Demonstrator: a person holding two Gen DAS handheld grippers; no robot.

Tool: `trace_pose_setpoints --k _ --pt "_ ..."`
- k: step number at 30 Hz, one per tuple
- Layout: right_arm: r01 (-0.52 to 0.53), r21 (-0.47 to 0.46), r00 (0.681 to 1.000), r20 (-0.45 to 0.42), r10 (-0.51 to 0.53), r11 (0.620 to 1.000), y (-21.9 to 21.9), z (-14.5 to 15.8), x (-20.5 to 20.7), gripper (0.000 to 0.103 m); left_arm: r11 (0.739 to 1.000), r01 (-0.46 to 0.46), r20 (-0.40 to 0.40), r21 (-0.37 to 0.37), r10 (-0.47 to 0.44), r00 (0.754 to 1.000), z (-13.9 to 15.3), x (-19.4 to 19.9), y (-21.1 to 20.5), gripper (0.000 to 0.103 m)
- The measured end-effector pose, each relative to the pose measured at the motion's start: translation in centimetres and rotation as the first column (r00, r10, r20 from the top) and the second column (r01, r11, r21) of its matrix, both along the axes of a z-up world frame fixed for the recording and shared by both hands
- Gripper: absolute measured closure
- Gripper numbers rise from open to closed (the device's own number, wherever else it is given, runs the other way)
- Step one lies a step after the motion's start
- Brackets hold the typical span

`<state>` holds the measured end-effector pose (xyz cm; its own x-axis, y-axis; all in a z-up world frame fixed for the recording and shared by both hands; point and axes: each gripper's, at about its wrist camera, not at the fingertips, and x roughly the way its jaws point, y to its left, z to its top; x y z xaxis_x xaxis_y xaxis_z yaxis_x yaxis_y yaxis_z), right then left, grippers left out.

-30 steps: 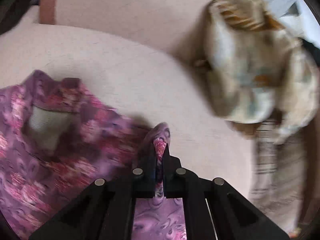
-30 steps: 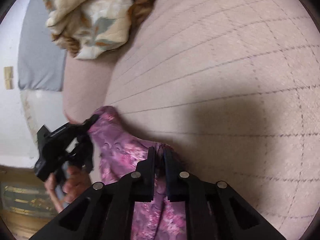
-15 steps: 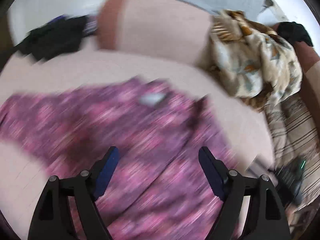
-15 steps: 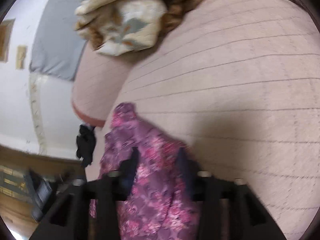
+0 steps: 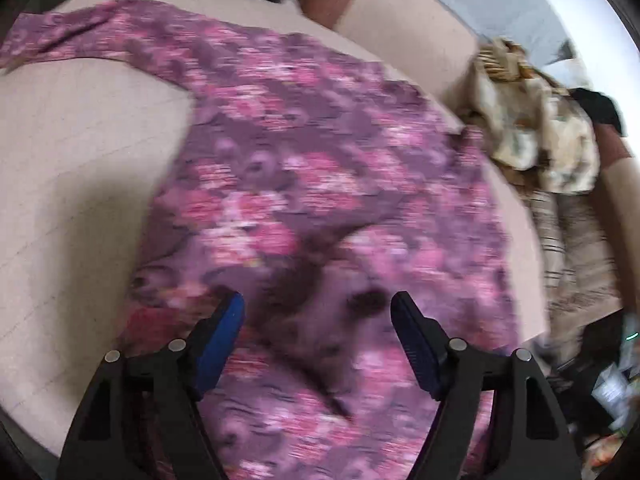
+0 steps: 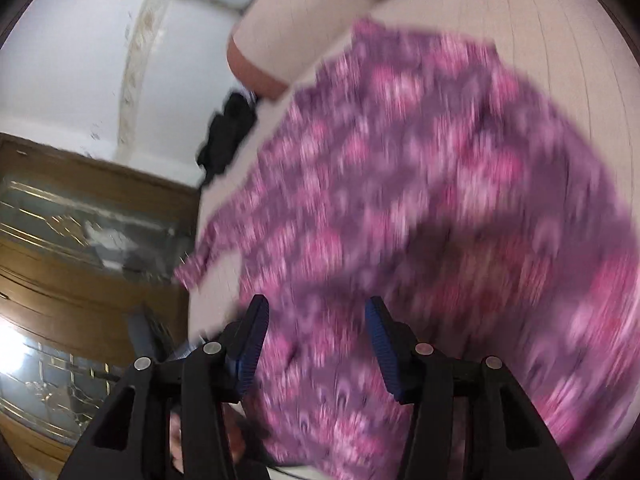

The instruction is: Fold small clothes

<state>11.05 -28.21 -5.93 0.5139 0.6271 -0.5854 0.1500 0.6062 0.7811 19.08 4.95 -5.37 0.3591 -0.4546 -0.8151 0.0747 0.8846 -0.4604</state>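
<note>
Beige cushioned surface (image 5: 80, 152), purple floral garment (image 5: 320, 184) spread across it.
No fold made yet, I judge; my left gripper (image 5: 318, 312), jaws apart and closing slightly, and right gripper (image 6: 316, 320), jaws apart, hover empty above the cloth.
</note>
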Motion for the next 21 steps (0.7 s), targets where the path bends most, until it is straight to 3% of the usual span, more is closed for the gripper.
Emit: trace_pose_setpoints --k 3,6,7,8,9,10,11,13,15,18,21 --pt "-0.062 0.024 0.997 -0.038 0.063 0.998 3.9 -0.6 0.0 0.047 0.997 -0.002 -0.003 -0.072 0.002 1.000 0.4 0.7 0.4 0.028" --pt "-0.107 -0.030 0.993 -0.061 0.105 0.994 7.6 -1.0 1.0 0.049 0.990 -0.061 -0.073 -0.125 0.052 0.996 -1.1 1.7 1.9 0.031" --pt "-0.112 -0.025 0.991 -0.070 0.110 0.993 8.4 -1.5 1.2 0.049 0.983 -0.089 -0.107 -0.161 0.072 0.992 -1.9 1.8 2.5 0.036" --pt "-0.119 0.000 0.989 -0.087 0.118 0.993 9.2 -2.4 1.4 0.052 0.979 -0.094 -0.120 -0.178 0.073 0.990 -2.2 2.0 2.6 0.049" --pt "-0.120 0.018 0.987 -0.109 0.121 0.993 10.0 -3.4 1.7 0.055 0.979 -0.091 -0.127 -0.184 0.068 0.990 -2.3 2.2 2.6 0.070" --pt "-0.123 0.029 0.985 -0.122 0.125 0.992 10.6 -4.0 2.0 0.068 0.981 -0.073 -0.136 -0.178 0.049 0.990 -2.4 2.2 2.4 0.086" --pt "-0.140 0.029 0.981 -0.133 0.143 0.990 11.5 -4.7 2.3 0.090 0.982 -0.053 -0.150 -0.182 0.025 0.988 -2.3 2.2 2.2 0.099" --pt "-0.158 -0.051 0.978 -0.146 0.149 0.986 12.9 -4.9 2.4 0.094 0.976 -0.056 -0.139 -0.209 0.027 0.990 -1.3 1.4 2.7 0.099" --pt "-0.147 -0.057 0.985 -0.102 0.140 0.988 13.2 -3.3 1.4 0.094 0.973 -0.032 -0.076 -0.229 0.015 0.997 1.1 0.3 3.3 0.099" --pt "-0.169 -0.065 0.986 0.001 0.169 0.984 13.8 -0.3 0.2 0.094 0.993 -0.016 -0.012 -0.116 0.015 1.000 3.4 -0.7 3.9 0.099" --pt "-0.230 -0.067 0.973 -0.028 0.228 0.971 15.4 -2.0 0.7 0.092 0.996 -0.066 -0.099 0.052 0.071 0.993 0.4 0.4 3.2 0.094"
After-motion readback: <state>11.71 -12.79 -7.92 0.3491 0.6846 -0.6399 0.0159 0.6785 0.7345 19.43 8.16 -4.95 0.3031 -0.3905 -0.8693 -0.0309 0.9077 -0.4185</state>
